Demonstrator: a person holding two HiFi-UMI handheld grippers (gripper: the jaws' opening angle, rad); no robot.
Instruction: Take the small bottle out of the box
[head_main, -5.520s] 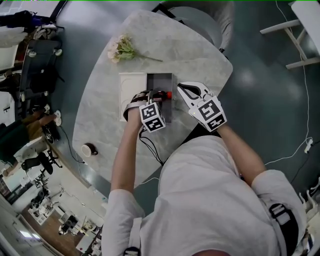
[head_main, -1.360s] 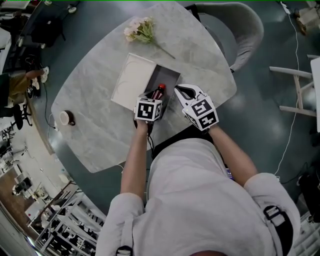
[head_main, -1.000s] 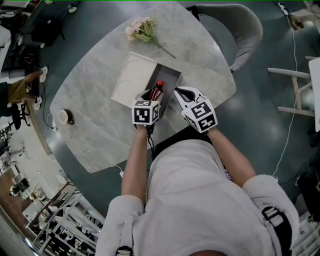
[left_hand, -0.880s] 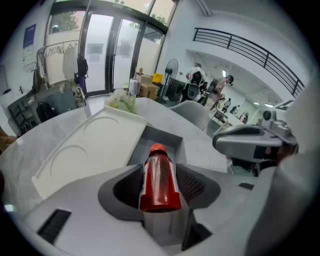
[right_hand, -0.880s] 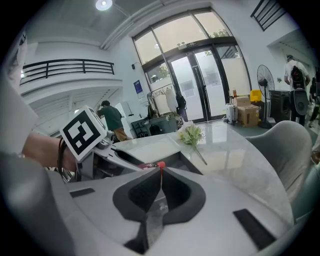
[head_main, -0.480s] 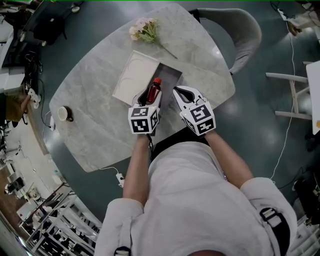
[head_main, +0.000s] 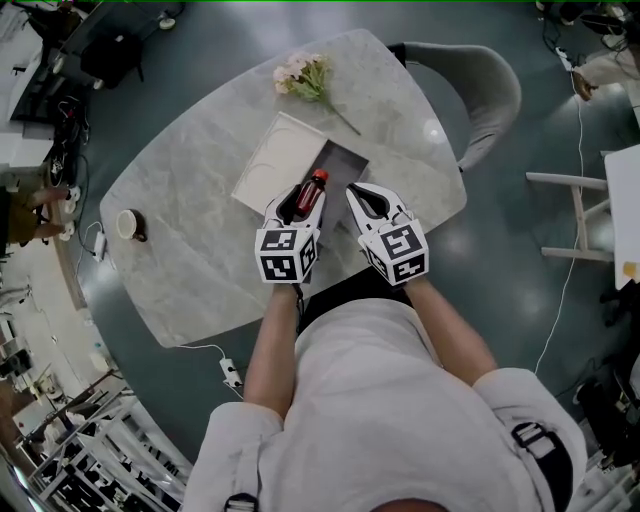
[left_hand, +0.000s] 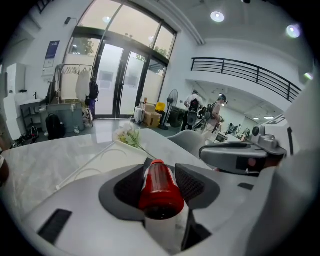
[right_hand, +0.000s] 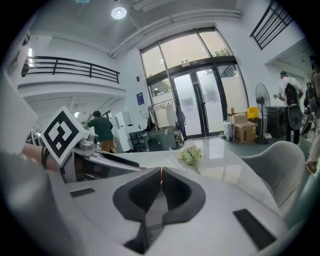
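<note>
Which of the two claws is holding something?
The left claw, clamped on the small red bottle; the right claw is shut and empty.

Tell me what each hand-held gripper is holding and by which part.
The left hand-held gripper holds the small red bottle by its body, cap end past the jaws. The right hand-held gripper is shut and empty.

bare tabletop (head_main: 190, 235) left of box (head_main: 347, 168), flowers (head_main: 305, 78) beyond

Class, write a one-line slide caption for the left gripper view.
The left gripper, jaws shut on the small red bottle, faces a marble table and flowers.
</note>
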